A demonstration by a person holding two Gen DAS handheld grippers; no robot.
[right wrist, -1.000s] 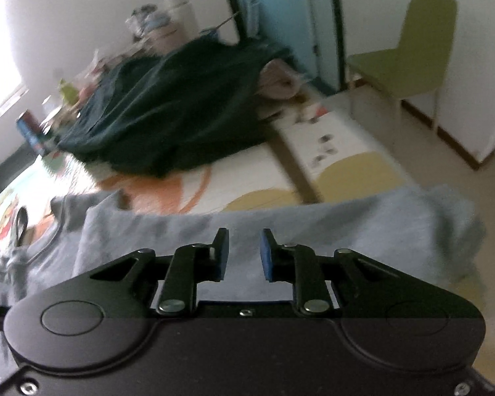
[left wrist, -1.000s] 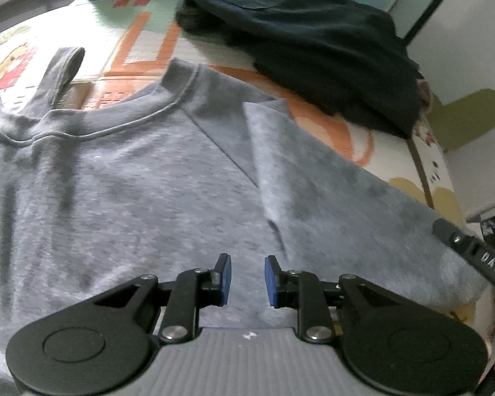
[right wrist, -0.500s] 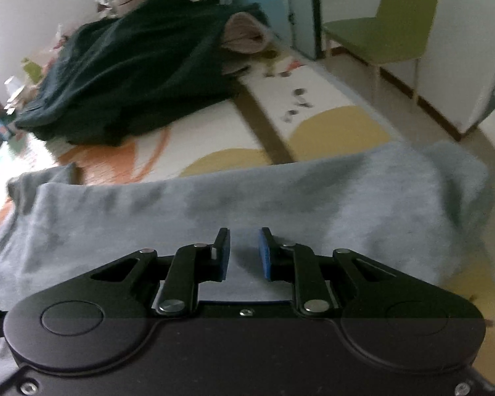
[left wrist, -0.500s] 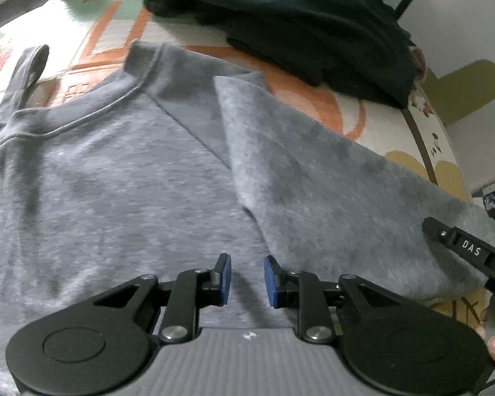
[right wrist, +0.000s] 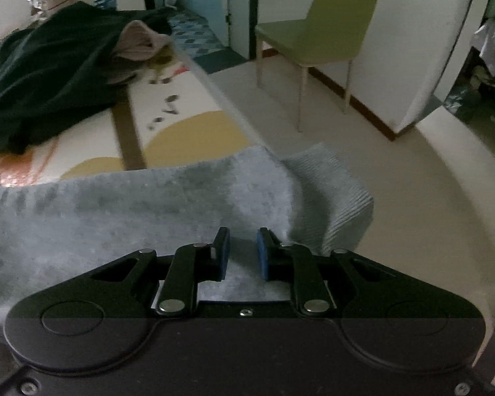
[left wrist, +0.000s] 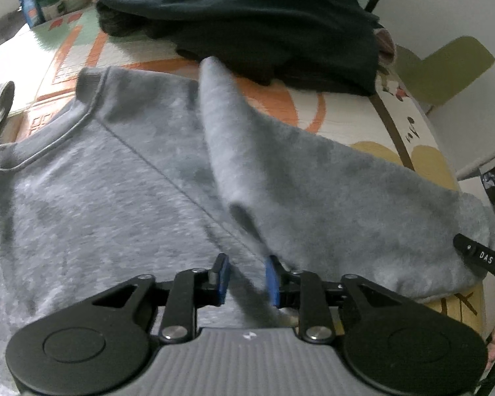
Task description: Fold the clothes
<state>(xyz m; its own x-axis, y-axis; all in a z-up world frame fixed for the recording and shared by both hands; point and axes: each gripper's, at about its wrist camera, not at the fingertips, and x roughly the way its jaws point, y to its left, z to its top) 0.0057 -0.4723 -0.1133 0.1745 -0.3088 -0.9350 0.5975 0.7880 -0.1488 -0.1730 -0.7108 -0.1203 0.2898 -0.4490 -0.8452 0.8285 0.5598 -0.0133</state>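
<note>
On a patterned mat (left wrist: 330, 105), dark clothes (left wrist: 247, 16) heaped at twelve o'clock, the grey sweatshirt (left wrist: 99, 198) lies flat; sleeve-folding seems under way; left tongs (left wrist: 246, 275) have just been widening, empty; right tongs (right wrist: 242, 254) narrowly parted, gripping nothing, over the sleeve (right wrist: 148, 204); next, I judge, pinch its cuff (right wrist: 340, 191).

Both views are dim and soft, lit by flat indoor light with no hard shadows. Fisheye bending curves the edges, and dark corners frame each picture. The sweater (left wrist: 122, 198) looks smeared by motion blur in the left view. In the right view the mat (right wrist: 188, 132) streaks, while the chair (right wrist: 326, 23) stays fairly sharp.
</note>
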